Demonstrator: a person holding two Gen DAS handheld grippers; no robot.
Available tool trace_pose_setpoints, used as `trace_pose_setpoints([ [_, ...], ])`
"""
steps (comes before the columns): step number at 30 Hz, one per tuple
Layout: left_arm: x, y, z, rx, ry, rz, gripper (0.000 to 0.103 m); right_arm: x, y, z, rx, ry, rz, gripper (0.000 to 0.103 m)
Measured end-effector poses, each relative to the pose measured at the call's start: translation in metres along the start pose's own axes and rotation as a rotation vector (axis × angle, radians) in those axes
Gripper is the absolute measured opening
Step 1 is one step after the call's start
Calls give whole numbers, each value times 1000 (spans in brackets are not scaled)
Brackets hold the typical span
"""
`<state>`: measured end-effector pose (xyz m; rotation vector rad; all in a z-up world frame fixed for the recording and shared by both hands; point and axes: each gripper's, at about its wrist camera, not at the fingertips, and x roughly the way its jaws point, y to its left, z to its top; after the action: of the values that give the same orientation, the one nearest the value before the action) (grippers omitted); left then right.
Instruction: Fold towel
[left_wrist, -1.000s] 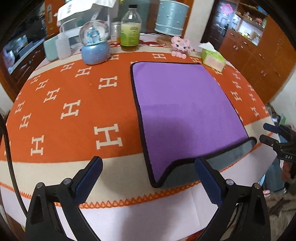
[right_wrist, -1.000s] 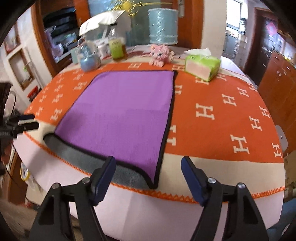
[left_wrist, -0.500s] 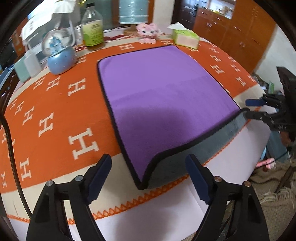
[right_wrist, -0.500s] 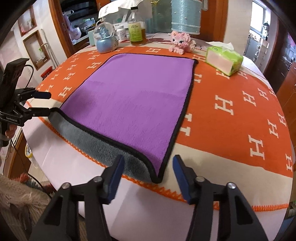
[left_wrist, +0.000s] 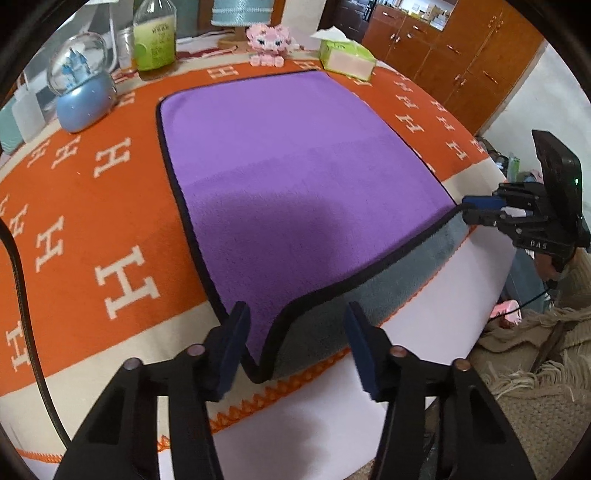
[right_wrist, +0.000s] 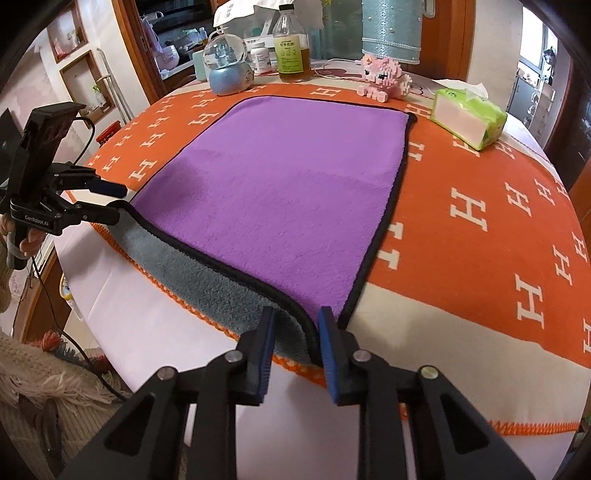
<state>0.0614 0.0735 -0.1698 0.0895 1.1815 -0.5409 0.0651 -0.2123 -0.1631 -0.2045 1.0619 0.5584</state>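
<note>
A purple towel (left_wrist: 295, 177) with a black hem lies flat on the orange table cover, its near edge hanging over the table rim and showing the grey underside (left_wrist: 376, 295). It also shows in the right wrist view (right_wrist: 280, 192). My left gripper (left_wrist: 295, 332) is open, its fingers either side of the towel's near left corner. My right gripper (right_wrist: 295, 328) is partly closed around the near right corner, the hem between its pads with a gap still showing. Each gripper shows in the other's view, the right one (left_wrist: 476, 210) and the left one (right_wrist: 110, 203), at the towel's corners.
An orange cover with white H marks (left_wrist: 122, 280) drapes the round table. At the back stand a snow globe (left_wrist: 81, 92), a bottle (left_wrist: 153, 37), a pink toy (left_wrist: 267, 42), a tissue pack (left_wrist: 345, 55) and a blue cylinder (right_wrist: 391, 33). Wooden cabinets (left_wrist: 461, 55) stand at right.
Both grippers have moved in to the towel's near corners. The right gripper's fingers have narrowed around its corner; the left gripper's fingers have also narrowed somewhat.
</note>
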Motion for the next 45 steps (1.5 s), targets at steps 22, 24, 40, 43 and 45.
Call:
trace_pose_setpoints([
  [22, 3, -3, -10, 21, 41, 14, 18, 1, 3, -1, -8, -1, -10, 8],
  [24, 2, -2, -11, 21, 40, 17, 17, 1, 4, -1, -17, 0, -16, 8],
  [40, -4, -2, 0, -20, 15, 96, 4, -5, 5, 4, -8, -31, -44, 5],
  [43, -8, 0, 11, -29, 1, 133, 4, -9, 4, 13, -1, -53, -62, 5],
  [45, -10, -1, 20, -21, -12, 166, 3, -12, 3, 23, 0, -76, -79, 5],
])
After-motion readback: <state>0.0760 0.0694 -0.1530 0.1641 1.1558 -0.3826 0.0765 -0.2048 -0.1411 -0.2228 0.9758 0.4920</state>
